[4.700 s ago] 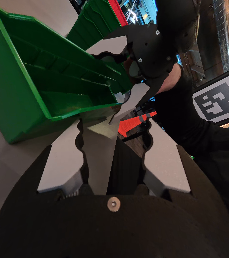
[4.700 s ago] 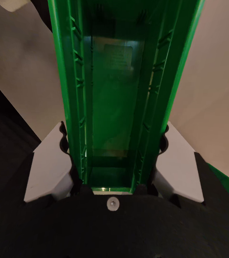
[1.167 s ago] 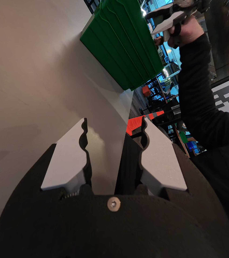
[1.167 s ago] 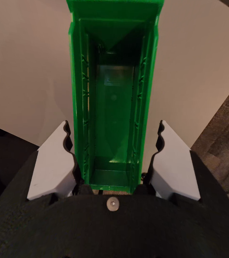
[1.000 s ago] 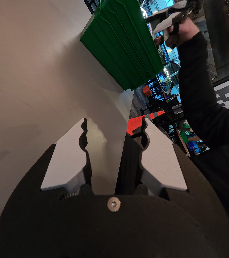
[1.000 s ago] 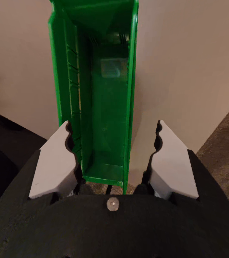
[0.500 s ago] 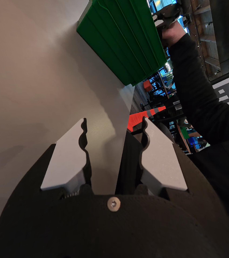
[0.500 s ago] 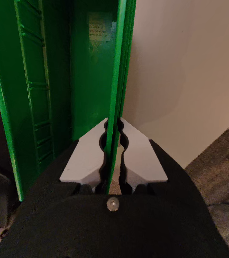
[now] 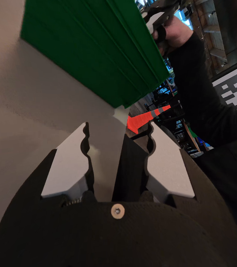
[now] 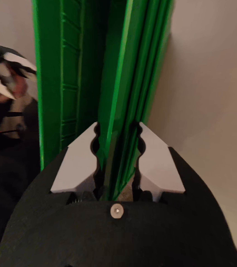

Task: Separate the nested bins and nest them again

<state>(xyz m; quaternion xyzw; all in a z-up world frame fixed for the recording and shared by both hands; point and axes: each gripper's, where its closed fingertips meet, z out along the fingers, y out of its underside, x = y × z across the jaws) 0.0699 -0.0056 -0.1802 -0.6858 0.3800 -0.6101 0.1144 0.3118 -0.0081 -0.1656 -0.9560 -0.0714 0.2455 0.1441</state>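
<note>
- Pinching the green bins (image 10: 130, 86) at their side wall, the right gripper (image 10: 118, 127) should stay firm.
- Left gripper (image 9: 118, 125), spread and empty, should brace the stack's outer wall before pulling.

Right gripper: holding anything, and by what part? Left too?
Right gripper straddles the side wall of the nested green bins, fingers either side of its rim; a firm clamp cannot be told. Left gripper is open, holding nothing.

A plain pale table (image 9: 45, 104) carried the load, its corner ending near an orange traffic cone beyond. A stack of nested green bins (image 9: 94, 49) rested on it close to that corner, nothing else lying beside them.
</note>
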